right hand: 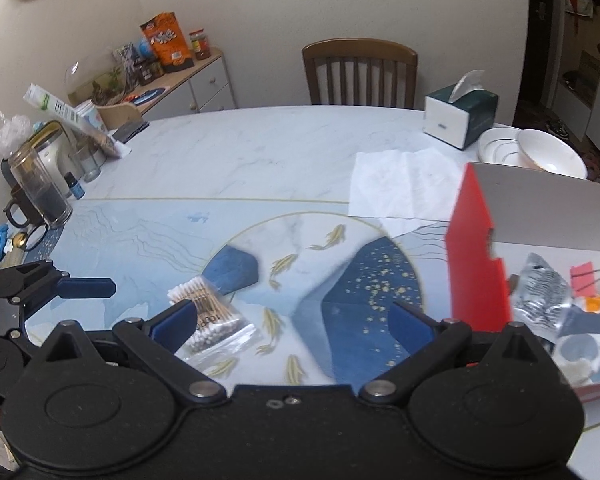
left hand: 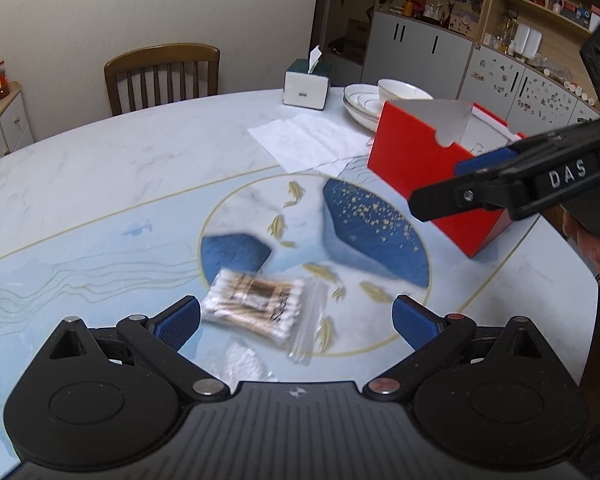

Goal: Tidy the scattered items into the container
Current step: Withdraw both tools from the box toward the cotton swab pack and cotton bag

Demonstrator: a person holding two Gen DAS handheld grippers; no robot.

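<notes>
We see the left gripper (left hand: 296,320) with jaws spread wide, nothing between them, hovering over the cotton swab bag (left hand: 256,304), which lies flat on the table (left hand: 140,184) outside the red box (left hand: 416,164). Bag print is blurred; only "100P" is readable in the right wrist view. Right gripper (right hand: 294,326) is also spread and empty, beside the box; its side reads "DAS". Box already holds clips and packets.
</notes>
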